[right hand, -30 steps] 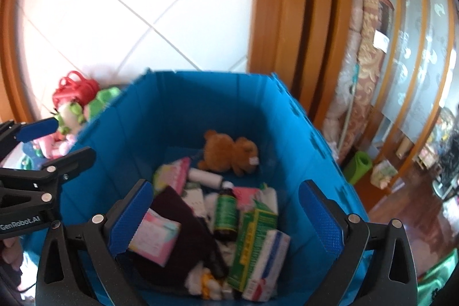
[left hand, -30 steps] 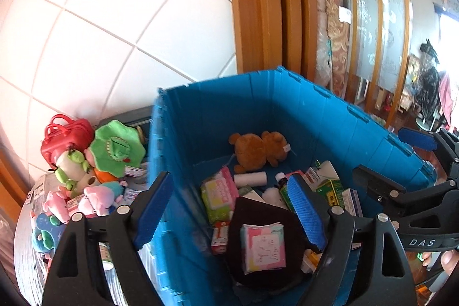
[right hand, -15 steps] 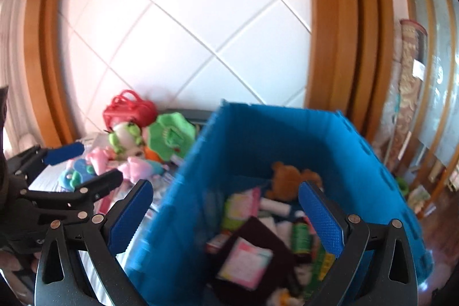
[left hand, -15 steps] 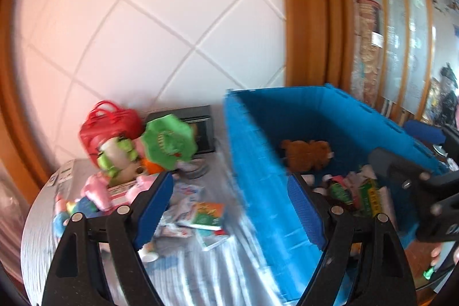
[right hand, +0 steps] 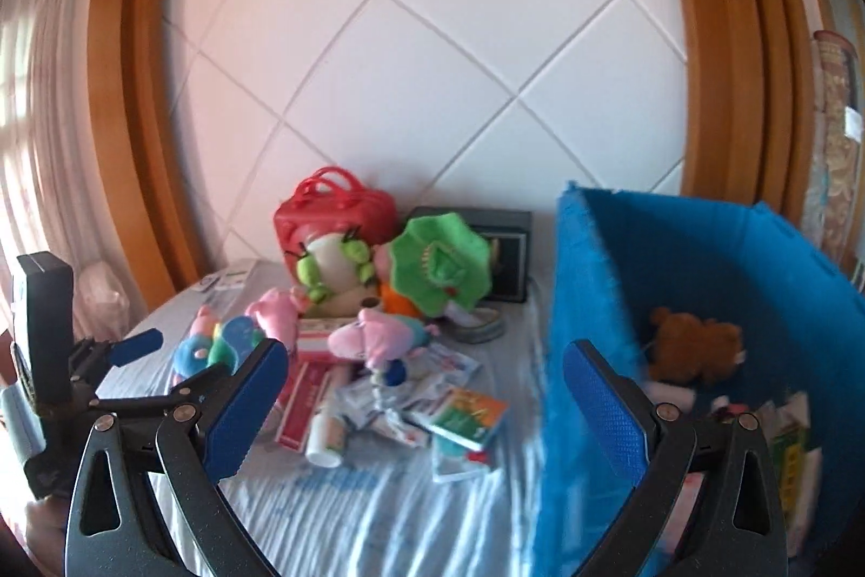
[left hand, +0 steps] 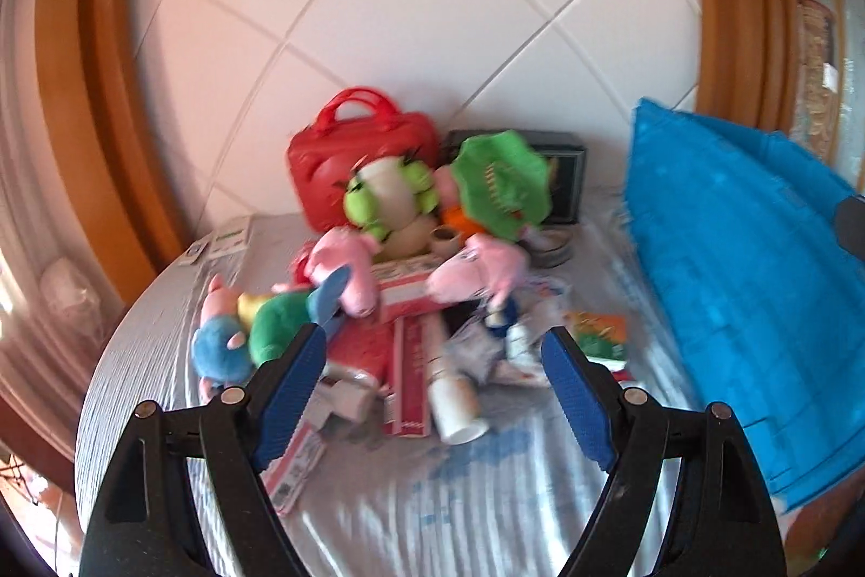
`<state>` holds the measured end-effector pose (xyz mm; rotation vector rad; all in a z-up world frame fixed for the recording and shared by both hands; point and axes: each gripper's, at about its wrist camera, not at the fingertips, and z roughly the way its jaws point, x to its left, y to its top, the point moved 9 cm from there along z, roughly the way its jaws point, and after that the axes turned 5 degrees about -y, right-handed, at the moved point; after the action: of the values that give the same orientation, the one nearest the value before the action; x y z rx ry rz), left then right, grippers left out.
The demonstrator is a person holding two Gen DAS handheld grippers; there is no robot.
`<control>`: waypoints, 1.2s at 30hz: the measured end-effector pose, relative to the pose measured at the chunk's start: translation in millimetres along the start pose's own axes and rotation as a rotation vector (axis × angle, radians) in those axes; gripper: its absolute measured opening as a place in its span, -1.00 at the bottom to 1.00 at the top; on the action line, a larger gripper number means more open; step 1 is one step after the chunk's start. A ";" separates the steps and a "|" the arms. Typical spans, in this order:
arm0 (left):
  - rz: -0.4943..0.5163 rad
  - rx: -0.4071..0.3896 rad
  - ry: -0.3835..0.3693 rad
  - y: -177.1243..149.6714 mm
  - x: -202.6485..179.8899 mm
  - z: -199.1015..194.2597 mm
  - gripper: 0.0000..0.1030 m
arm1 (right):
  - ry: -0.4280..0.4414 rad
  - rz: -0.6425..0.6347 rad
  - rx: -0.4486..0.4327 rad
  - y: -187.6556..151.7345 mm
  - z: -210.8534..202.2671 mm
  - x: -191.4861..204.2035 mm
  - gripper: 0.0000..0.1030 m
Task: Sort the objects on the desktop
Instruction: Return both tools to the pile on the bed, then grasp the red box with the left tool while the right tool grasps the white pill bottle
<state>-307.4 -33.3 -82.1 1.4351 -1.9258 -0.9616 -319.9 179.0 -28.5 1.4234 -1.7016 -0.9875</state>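
A pile of loose things lies on the striped tablecloth point(left hand: 486, 496): a red handbag point(left hand: 362, 150), a green-eyed plush point(left hand: 389, 198), a green frilled plush point(left hand: 497, 182), two pink pig plushes point(left hand: 346, 263) point(left hand: 476, 263), a blue and green plush point(left hand: 232, 333), a red box point(left hand: 411, 360), a white bottle point(left hand: 457, 406) and a green and orange box point(left hand: 600, 333). My left gripper point(left hand: 432, 344) hangs open just short of the pile, nothing between its fingers. My right gripper point(right hand: 424, 360) is open too, over the cloth beside the blue bin point(right hand: 594, 306). The left gripper point(right hand: 173, 363) shows at the right wrist view's left edge.
The blue bin point(left hand: 746, 279) stands on the right, with a brown teddy point(right hand: 692, 350) and several packs inside. A dark box point(left hand: 567, 166) and a tape roll point(left hand: 551, 247) sit behind the pile. A tiled wall with wooden frames closes the back.
Both grippers swung left, away from above the blue bin's inside to the pile on the table. The left one also sank closer to the cloth. Both stayed open.
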 end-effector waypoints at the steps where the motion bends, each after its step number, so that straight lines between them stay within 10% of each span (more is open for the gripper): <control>1: -0.011 0.015 0.008 -7.7 9.2 8.9 0.59 | 0.010 -0.001 0.029 -9.4 14.5 7.9 1.00; 12: -0.095 0.210 0.012 -87.8 58.1 121.3 0.59 | -0.012 0.018 0.308 -100.7 124.9 22.6 1.00; 30: -0.042 0.362 -0.031 -105.5 44.8 251.7 0.58 | -0.031 0.040 0.560 -154.8 239.1 27.2 1.00; 36: -0.062 0.399 -0.134 -128.5 34.5 232.5 -0.29 | 0.040 0.012 0.641 -169.1 266.9 62.8 1.00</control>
<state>-424.0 -37.8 -323.3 1.6933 -2.2784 -0.7422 -486.6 130.2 -299.8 1.8009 -2.0971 -0.4026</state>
